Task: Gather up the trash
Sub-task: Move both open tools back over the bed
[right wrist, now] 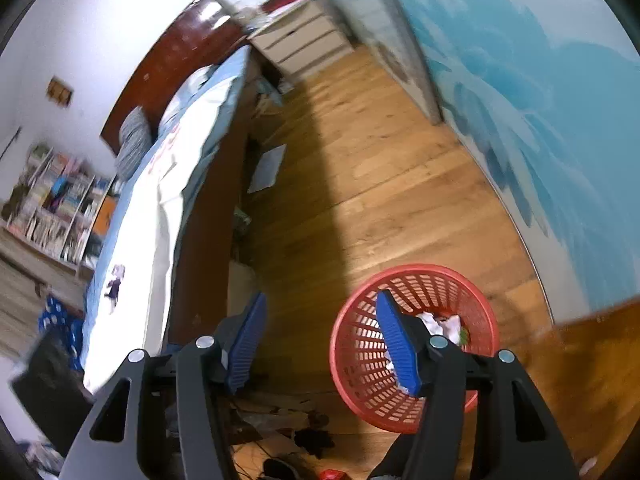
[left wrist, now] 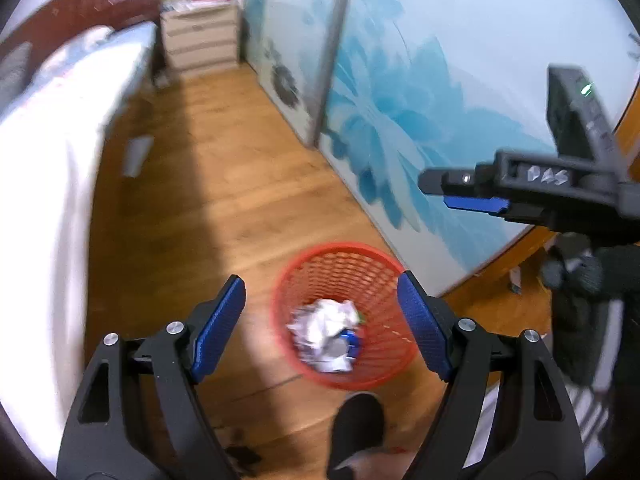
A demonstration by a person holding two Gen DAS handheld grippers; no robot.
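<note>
Red mesh bin (left wrist: 340, 316) sits just below the wide-spread, empty left gripper (left wrist: 320, 328), crumpled paper (left wrist: 326, 330) inside, suggesting a finished drop, while the right gripper (right wrist: 320, 344) also gapes empty beside it.

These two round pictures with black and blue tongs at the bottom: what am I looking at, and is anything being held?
No robot arm here: a person carries a hand-held claw in each hand, each with a fisheye camera looking along its blue fingers.

The left wrist view shows the left claw, open and empty, above a red mesh basket on the wooden floor. Crumpled white paper lies inside. The dark device at the right is the right claw, seen side-on.

The right wrist view shows that claw open and empty too, the basket below it, a bed at the left.
</note>
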